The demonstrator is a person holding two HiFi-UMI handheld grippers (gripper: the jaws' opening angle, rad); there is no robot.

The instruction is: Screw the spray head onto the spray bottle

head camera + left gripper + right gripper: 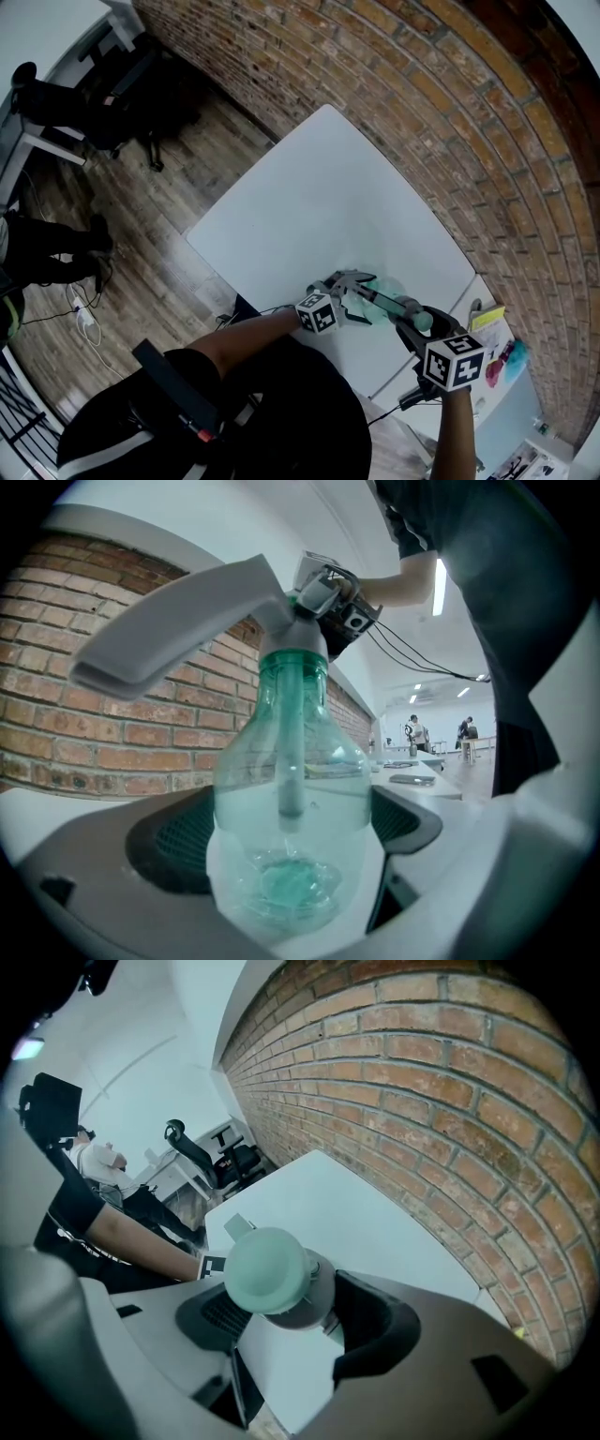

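Note:
Over the white table's (319, 206) near edge, the clear green spray bottle (382, 296) lies sideways between both grippers. My left gripper (356, 298) is shut on the bottle's body. In the left gripper view the bottle (291, 799) fills the gap between the jaws, its base toward the camera and the dip tube inside. The grey spray head (187, 621) sits on its neck. My right gripper (419, 323) is shut on the spray head (418, 316). In the right gripper view the head's mint-green rounded end (270, 1274) sits between the jaws.
A brick wall (450, 122) runs along the table's far side. Wooden floor (141, 225) with office chairs (112, 103) and a seated person's legs (52, 253) lies to the left. A second white table (502, 384) at lower right carries yellow and pink items.

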